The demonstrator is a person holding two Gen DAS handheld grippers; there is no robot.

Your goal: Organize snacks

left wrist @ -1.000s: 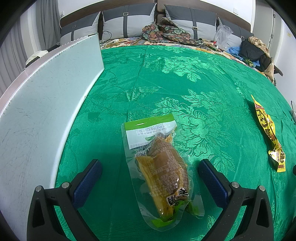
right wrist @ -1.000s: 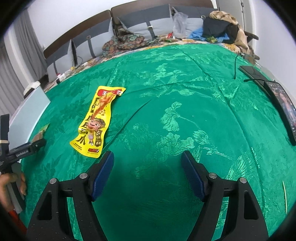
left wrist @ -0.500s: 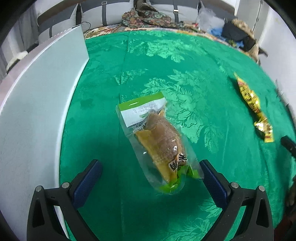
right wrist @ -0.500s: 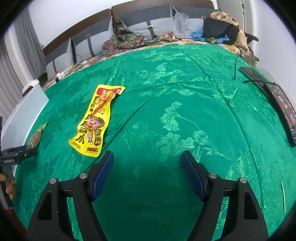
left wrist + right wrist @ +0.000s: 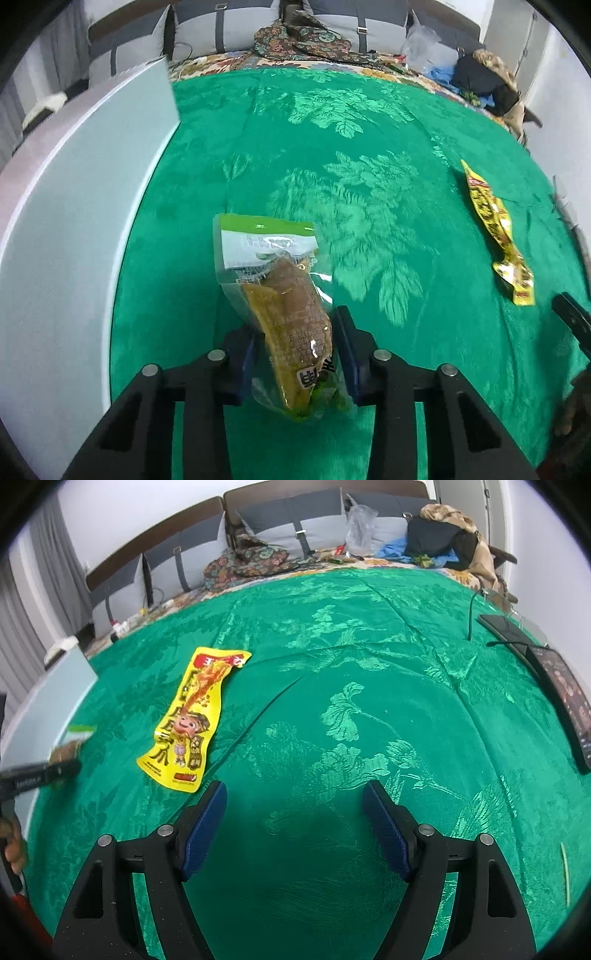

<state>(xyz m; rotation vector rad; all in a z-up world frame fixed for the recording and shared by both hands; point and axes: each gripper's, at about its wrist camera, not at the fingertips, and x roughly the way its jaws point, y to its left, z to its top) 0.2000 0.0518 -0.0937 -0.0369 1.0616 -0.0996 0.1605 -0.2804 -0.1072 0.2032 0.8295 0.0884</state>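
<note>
Two snacks sit on our green cloth. Our left gripper pinches the clear pack; next we lift it. Our right gripper hangs wide near the yellow pack.

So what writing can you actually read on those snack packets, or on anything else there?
Clear snack packet, held in the left gripper: black characters on a white label near the bottom, cut off and unreadable; fine print blurred.
Yellow snack packet: large Chinese characters, a red banner on top, too blurred to quote.
Left gripper's side, seen from the right wrist: small white lettering, too blurred to read.
Right gripper: no writing.
</note>
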